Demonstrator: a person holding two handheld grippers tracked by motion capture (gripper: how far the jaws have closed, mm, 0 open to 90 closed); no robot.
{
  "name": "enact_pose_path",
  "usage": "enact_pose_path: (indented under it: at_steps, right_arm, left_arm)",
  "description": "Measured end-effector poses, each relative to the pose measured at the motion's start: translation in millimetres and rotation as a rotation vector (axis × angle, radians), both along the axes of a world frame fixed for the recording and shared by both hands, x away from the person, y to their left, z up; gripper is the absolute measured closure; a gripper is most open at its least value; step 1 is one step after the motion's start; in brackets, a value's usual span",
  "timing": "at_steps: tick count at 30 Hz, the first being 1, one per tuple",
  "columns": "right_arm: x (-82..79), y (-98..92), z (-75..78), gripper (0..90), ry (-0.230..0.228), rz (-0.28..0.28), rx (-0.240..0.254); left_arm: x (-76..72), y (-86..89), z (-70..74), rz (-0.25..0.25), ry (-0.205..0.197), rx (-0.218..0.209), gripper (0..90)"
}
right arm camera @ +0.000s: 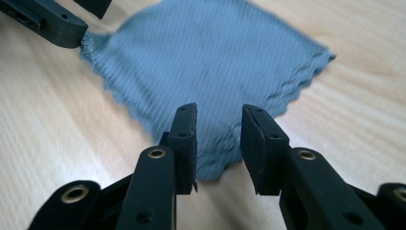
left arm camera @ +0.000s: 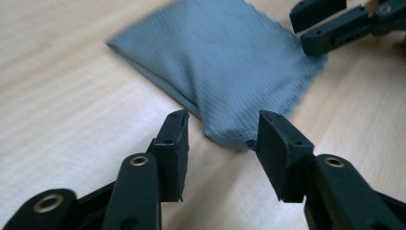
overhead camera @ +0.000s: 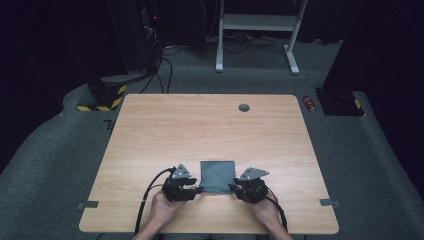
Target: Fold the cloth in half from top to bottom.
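Note:
A folded grey cloth (overhead camera: 217, 176) lies flat on the wooden table (overhead camera: 200, 130) near its front edge, between my two grippers. My left gripper (overhead camera: 199, 190) stands open at the cloth's near left corner; in the left gripper view that corner of the cloth (left arm camera: 215, 62) reaches in between the jaws of the left gripper (left arm camera: 222, 127) and is not pinched. My right gripper (overhead camera: 232, 188) stands open at the near right corner. In the right gripper view the cloth's (right arm camera: 206, 62) wavy-edged corner lies between the jaws of the right gripper (right arm camera: 219, 117), with gaps at both pads.
A round grey grommet (overhead camera: 244, 107) sits at the table's far side. Tape strips mark the front left (overhead camera: 88, 204) and front right (overhead camera: 330, 202) edges. On the floor beyond are a red can (overhead camera: 309, 103), a white desk frame (overhead camera: 257, 25) and cables.

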State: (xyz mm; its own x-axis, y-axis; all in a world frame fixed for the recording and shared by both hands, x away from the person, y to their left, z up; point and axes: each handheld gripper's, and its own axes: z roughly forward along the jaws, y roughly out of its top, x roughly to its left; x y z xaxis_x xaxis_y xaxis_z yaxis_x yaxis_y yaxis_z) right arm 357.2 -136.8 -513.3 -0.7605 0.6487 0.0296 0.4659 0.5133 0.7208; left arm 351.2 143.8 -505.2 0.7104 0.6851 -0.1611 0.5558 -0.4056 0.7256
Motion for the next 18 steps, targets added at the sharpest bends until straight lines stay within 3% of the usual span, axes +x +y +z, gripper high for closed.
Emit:
enact_pose_path:
  at_steps: [4,5,8,9,10,12,14,18]
  right_arm:
    - [12.8,-1.6,4.3,66.8,0.003,-0.049,0.029]
    - [23.2,-2.8,7.0,66.9,0.019,-0.09,0.051]
    - [32.4,-2.6,9.4,67.0,0.028,-0.124,0.059]
    - [42.1,-0.7,10.4,67.1,0.022,-0.143,0.059]
    - [45.0,0.2,10.4,67.1,0.022,-0.148,0.055]
    - [48.7,1.7,10.0,67.0,0.026,-0.158,0.05]
    - [58.3,4.8,7.8,66.9,0.029,-0.177,0.037]
    - [64.2,6.7,5.5,66.6,0.029,-0.19,0.038]
  left_arm:
    - [12.1,0.4,5.8,0.048,0.008,-0.013,52.0]
    - [24.3,0.7,8.2,0.084,0.023,-0.022,51.5]
    - [34.2,0.8,9.6,0.119,0.036,-0.025,51.4]
    - [40.3,-0.5,9.9,0.134,0.041,-0.021,51.4]
    - [48.3,-4.4,10.0,0.152,0.041,0.003,51.5]
    - [52.1,-6.9,9.8,0.158,0.044,0.004,52.0]
    - [62.3,-17.4,8.6,0.162,0.044,0.045,53.7]
    - [69.5,-24.9,4.7,0.161,0.058,0.087,61.6]
